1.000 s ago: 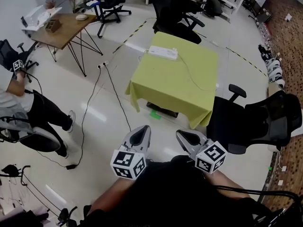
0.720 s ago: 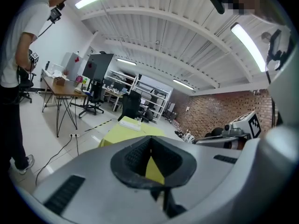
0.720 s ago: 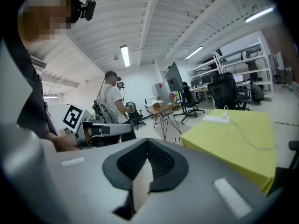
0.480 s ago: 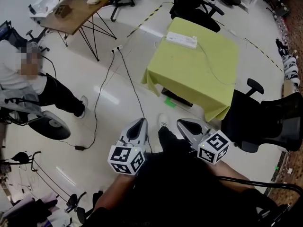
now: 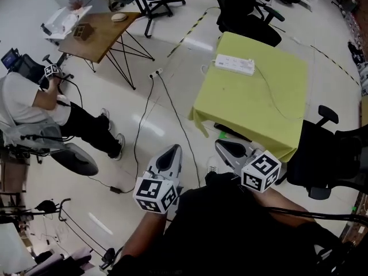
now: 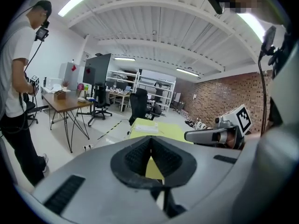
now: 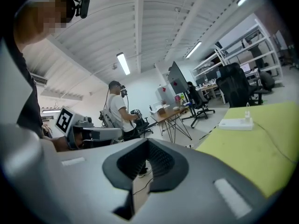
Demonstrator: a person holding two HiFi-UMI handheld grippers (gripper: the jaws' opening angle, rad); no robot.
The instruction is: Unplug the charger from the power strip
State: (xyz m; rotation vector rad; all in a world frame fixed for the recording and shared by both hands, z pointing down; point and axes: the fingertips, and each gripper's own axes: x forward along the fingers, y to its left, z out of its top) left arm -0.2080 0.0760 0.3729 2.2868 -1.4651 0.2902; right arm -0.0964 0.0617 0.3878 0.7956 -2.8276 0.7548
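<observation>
A white power strip (image 5: 234, 65) lies near the far edge of a table under a yellow-green cloth (image 5: 253, 108). A thin white cable (image 5: 276, 99) runs from it across the cloth. In the right gripper view a small white charger (image 7: 247, 117) stands plugged in on top of the strip (image 7: 237, 124). Both grippers are held side by side in front of my body, well short of the table. My left gripper (image 5: 171, 152) is shut and empty, as is my right gripper (image 5: 224, 147). The left gripper view shows the strip (image 6: 147, 129) far ahead.
A black office chair (image 5: 330, 154) stands by the table's right corner, another (image 5: 247, 16) behind the table. A wooden desk (image 5: 98, 33) is at the far left, with a seated person (image 5: 34, 105) near it. Black cables (image 5: 144, 125) cross the white floor.
The table and power strip have slid right and nearer in the head view as I move across the floor. Both grippers keep their place in front of me, still shut.
</observation>
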